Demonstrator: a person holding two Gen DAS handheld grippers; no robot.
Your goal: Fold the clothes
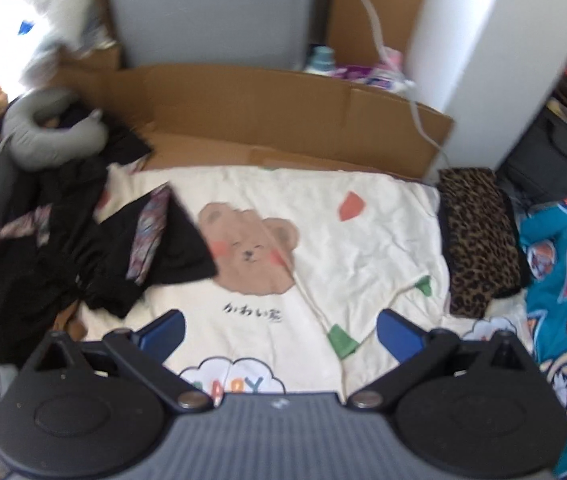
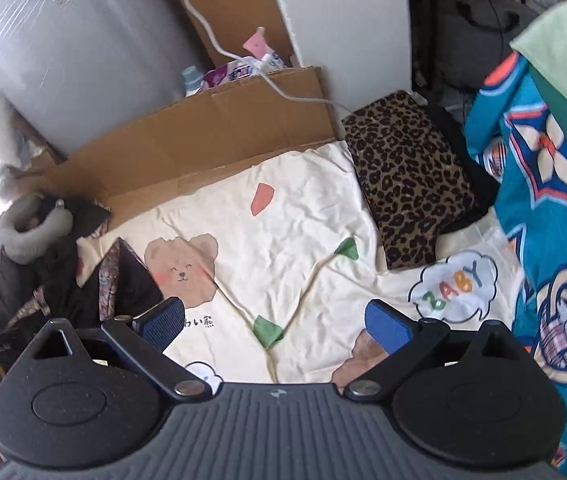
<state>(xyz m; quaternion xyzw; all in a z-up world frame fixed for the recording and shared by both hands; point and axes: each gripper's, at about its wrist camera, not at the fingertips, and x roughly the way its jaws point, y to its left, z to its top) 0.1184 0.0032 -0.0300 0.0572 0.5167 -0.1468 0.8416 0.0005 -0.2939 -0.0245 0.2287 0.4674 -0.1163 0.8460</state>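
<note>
Both spread wide, gripping nothing: left hand-held gripper [image 1: 281,330] and right hand-held gripper [image 2: 275,322] hovering over cream bear blanket [image 1: 363,248]. Black garment [image 1: 95,264] crumpled at blanket's left edge, no clear long axis, one corner pointing toward bear print. Risk: pinching blanket along with garment, or snagging neck pillow [image 1: 43,132] nearby.

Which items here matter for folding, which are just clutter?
Job:
black garment, unfolded heap
leopard-print garment, already folded
cream bear sheet, work surface
left gripper and right gripper, both open, empty

Clutter:
grey neck pillow
cardboard
white cable
</note>
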